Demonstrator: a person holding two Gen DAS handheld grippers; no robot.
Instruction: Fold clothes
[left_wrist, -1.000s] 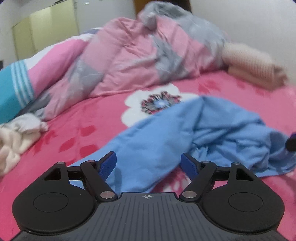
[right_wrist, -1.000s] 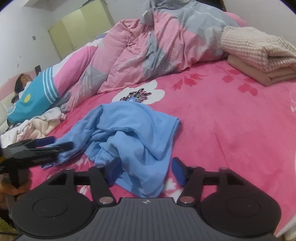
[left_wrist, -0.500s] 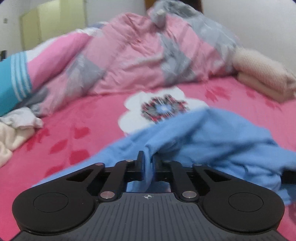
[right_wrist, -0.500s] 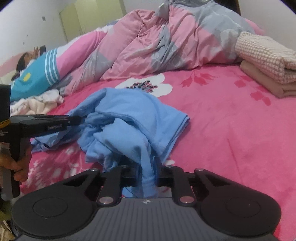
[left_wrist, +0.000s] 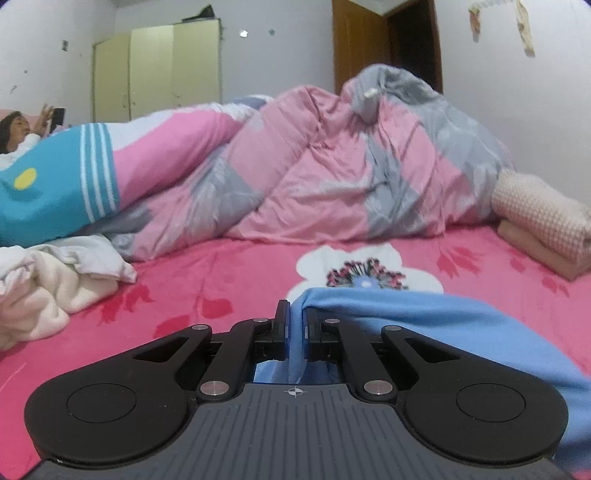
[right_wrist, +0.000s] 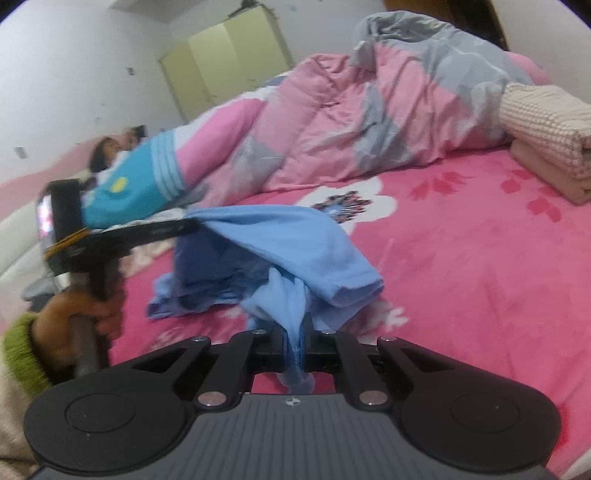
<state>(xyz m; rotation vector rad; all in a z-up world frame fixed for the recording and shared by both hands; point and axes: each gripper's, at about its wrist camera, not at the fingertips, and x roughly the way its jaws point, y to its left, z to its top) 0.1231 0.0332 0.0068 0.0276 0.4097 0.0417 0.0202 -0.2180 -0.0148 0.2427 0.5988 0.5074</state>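
While both jaws are clamped tight, the blue shirt (right_wrist: 295, 236) hangs stretched between the two tools above the bed (right_wrist: 480, 258). The left hand-held gripper (left_wrist: 294, 326) has closed on one edge of the shirt (left_wrist: 424, 314), with a strip of blue cloth pinched between its fingers and the rest trailing off to its right. The right hand-held gripper (right_wrist: 294, 347) has closed on a bunched fold of the same shirt, which rises from its fingers as a twisted rope of fabric.

Seen from the right wrist, the left hand-held gripper (right_wrist: 184, 228) sits to the shirt's left, gripped by a hand (right_wrist: 81, 314) in a green cuff (the picture is blurred there). The shirt's lower part still touches the bed beneath the raised span.

Beyond the shirt lies a white flower print (left_wrist: 369, 273) on the pink bedcover, and further back a pink and grey quilt (left_wrist: 332, 166) is heaped. To the shirt's far right rests a folded checked blanket (right_wrist: 546, 122). To its left, cream clothes (left_wrist: 48, 280) lie crumpled, and a person (left_wrist: 14, 129) reclines beyond them.
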